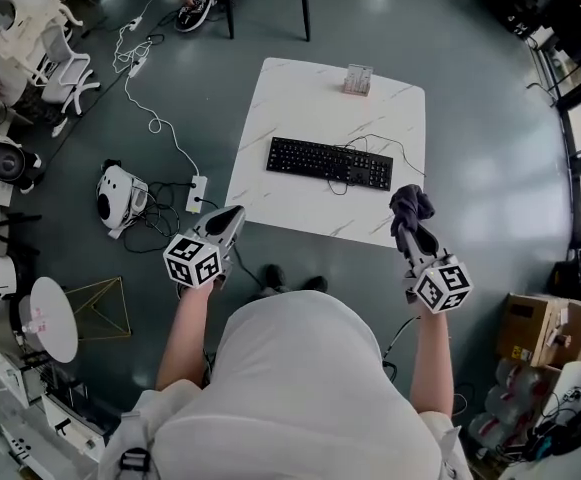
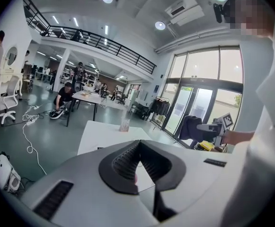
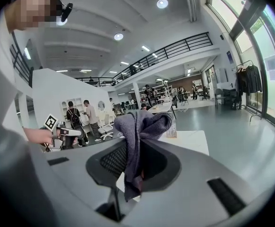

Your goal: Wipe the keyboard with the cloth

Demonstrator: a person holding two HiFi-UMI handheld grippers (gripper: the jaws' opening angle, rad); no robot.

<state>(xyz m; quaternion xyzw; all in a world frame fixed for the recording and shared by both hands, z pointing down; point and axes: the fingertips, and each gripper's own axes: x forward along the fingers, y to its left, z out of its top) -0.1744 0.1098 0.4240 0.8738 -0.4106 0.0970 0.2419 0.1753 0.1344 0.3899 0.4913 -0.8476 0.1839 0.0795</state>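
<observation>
**Two hand-held grippers hovering at the near edge of a table, one of them carrying a cloth**

In the head view, a white marble-patterned rectangular table (image 1: 300, 98) is standing on an open grey floor in the upper middle of the frame. Bare floor is showing above and to the right of it. At the left, a white power strip (image 1: 197, 190) with trailing cables is lying close to its lower left corner.

A long black computer keyboard (image 1: 330, 162) is lying across the middle of the tabletop. Bare surface is showing above it, and a narrower strip is showing below it towards the near edge.

The left gripper (image 1: 232, 218) is hanging off the table, just left of its lower left corner, with its jaws pressed together on nothing. The right gripper (image 1: 416, 234) is overlapping the lower right corner, its jaws clamped on a crumpled dark grey cloth (image 1: 408, 206). The cloth is bunching above the jaw tips, below and right of the keyboard and apart from it.

A small pinkish holder (image 1: 358, 79) is standing at the table's far edge; its contents are too small to tell.
</observation>
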